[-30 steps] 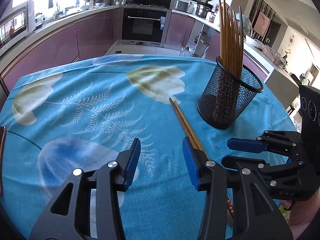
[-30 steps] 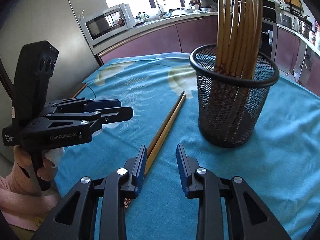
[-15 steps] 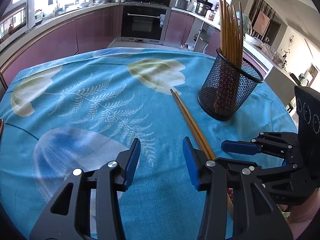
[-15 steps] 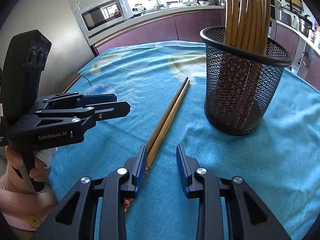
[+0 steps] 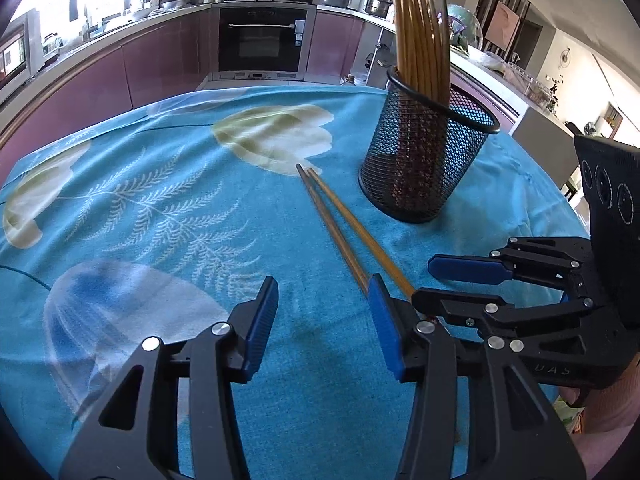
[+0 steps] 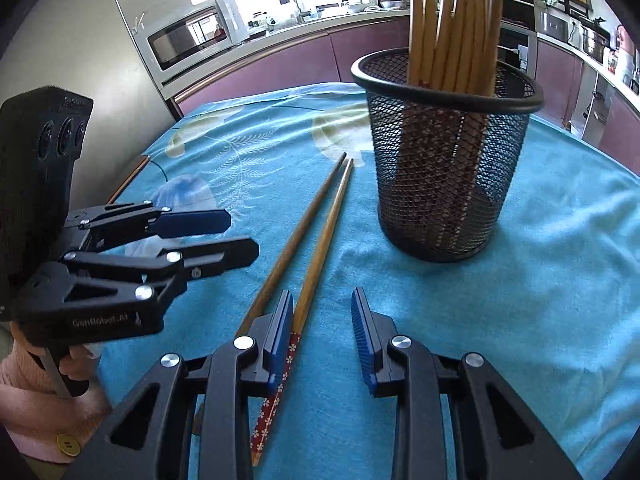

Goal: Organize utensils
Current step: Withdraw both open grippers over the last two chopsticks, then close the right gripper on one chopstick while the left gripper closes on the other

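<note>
A turquoise tablecloth (image 5: 168,184) printed with pale leaves and white ferns is noted. Two brown chopsticks (image 6: 320,224) show red floral-patterned ends. The mesh holder (image 6: 444,152) is black.

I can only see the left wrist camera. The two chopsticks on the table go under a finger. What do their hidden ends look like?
Observer: The chopsticks have red near ends with little white flowers.
Child: Is the right gripper pinching them?
Observer: No. The right gripper is open. One chopstick lies between its jaws with a gap beside it, and the other passes under one finger, outside the jaws.
</note>
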{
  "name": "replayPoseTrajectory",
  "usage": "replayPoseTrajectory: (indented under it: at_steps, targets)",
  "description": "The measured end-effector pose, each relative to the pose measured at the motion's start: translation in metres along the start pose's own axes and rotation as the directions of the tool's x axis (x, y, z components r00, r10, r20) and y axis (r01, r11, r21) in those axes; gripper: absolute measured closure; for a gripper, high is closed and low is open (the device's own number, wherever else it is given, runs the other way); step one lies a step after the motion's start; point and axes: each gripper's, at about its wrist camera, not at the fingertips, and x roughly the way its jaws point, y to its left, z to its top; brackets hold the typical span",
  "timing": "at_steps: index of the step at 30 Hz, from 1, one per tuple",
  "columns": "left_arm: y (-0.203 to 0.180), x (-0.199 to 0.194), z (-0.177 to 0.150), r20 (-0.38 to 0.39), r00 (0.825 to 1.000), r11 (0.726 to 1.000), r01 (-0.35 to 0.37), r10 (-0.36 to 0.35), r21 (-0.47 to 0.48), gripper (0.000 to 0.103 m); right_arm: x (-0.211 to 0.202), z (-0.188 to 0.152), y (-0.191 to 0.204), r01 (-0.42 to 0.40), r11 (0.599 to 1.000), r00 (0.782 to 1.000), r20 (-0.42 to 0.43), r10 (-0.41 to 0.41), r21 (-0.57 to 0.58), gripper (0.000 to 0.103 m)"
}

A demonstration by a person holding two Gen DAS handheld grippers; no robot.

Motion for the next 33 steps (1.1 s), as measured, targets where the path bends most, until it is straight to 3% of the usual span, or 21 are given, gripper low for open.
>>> replayPoseTrajectory:
  at_steps: [16, 33]
  targets:
    - [-0.02, 0.013, -0.006, -0.032, 0.999, 0.998, -0.006, 0.008, 0.063, 0.056, 0.001, 0.003, -0.007, -0.002, 1.0, 1.0, 0.005, 0.002, 0.017, 0.076]
    - [-0.015, 0.006, -0.013, -0.028, 0.999, 1.0, -0.019, 0.02, 0.024, 0.068, 0.002, 0.004, -0.006, 0.006, 1.0, 1.0, 0.004, -0.006, 0.011, 0.076]
